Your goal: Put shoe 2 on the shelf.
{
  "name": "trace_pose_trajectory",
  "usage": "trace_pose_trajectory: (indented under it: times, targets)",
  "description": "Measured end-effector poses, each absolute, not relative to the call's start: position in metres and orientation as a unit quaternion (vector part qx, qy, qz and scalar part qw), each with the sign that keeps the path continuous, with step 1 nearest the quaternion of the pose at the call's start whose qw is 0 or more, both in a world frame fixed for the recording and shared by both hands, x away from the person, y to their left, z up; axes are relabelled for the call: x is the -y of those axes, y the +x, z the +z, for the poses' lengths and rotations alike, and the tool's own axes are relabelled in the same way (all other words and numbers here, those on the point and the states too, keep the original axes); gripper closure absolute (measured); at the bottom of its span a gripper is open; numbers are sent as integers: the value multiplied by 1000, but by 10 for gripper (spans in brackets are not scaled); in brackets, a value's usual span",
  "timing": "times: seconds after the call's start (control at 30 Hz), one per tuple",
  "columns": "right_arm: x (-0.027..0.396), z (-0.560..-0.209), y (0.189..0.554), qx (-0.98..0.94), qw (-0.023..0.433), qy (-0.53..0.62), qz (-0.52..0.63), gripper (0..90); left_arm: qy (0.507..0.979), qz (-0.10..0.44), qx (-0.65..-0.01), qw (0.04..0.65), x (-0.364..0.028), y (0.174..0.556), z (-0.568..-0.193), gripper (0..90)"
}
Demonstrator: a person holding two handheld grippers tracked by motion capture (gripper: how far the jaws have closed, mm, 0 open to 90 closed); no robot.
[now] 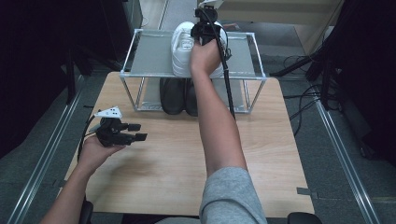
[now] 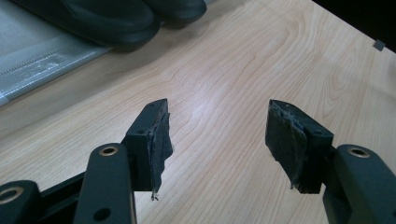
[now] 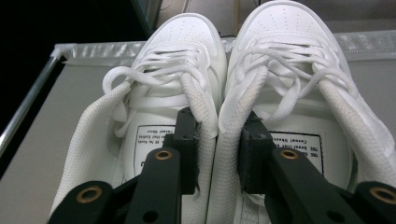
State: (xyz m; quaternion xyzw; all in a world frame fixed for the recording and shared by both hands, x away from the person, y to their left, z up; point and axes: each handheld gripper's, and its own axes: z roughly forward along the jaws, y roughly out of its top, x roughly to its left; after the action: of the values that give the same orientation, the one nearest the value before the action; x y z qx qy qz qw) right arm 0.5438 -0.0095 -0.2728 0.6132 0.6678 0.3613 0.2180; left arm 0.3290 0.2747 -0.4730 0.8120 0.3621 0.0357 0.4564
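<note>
The pair of white sneakers (image 3: 224,93) sat side by side on the rack's top shelf (image 1: 149,56) at the tabletop's far edge. The right gripper (image 3: 218,149) had one jaw inside each shoe, straddling the two touching inner collars, maybe loosely. The left gripper (image 1: 135,132) hovered wide and empty near the tabletop's left edge

Left claw (image 1: 140,132) near the worktop's left edge, jaws wide apart, nothing between. Right arm stretched toward the far edge; right claw (image 1: 205,29) points down, jaws part-open.
</note>
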Motion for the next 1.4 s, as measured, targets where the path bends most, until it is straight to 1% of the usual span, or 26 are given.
trace_pose_trajectory:
  times: [0.07, 0.17, 0.47, 0.7, 0.83, 0.97, 1.27, 1.4]
  targets:
    - [7, -273, 543, -672, 226, 611, 354, 696, 812, 40, -360, 457, -274, 328, -473, 406]
    - [9, -274, 542, -672, 226, 609, 355, 656, 813, 38, -361, 455, -275, 328, -473, 406]
    - [9, -272, 538, -684, 217, 595, 362, 448, 815, 41, -361, 451, -276, 326, -473, 406]
    - [18, -263, 528, -700, 214, 573, 368, 437, 817, 39, -361, 449, -274, 330, -473, 405]
    - [24, -257, 520, -709, 205, 559, 376, 433, 820, 36, -356, 446, -272, 331, -473, 405]
    - [26, -250, 507, -735, 216, 520, 377, 433, 821, 33, -356, 444, -270, 331, -473, 404]
    - [38, -245, 485, -748, 179, 488, 413, 437, 820, 33, -360, 444, -271, 331, -472, 405]
    - [44, -243, 474, -755, 174, 472, 421, 447, 819, 33, -362, 444, -272, 331, -472, 404]
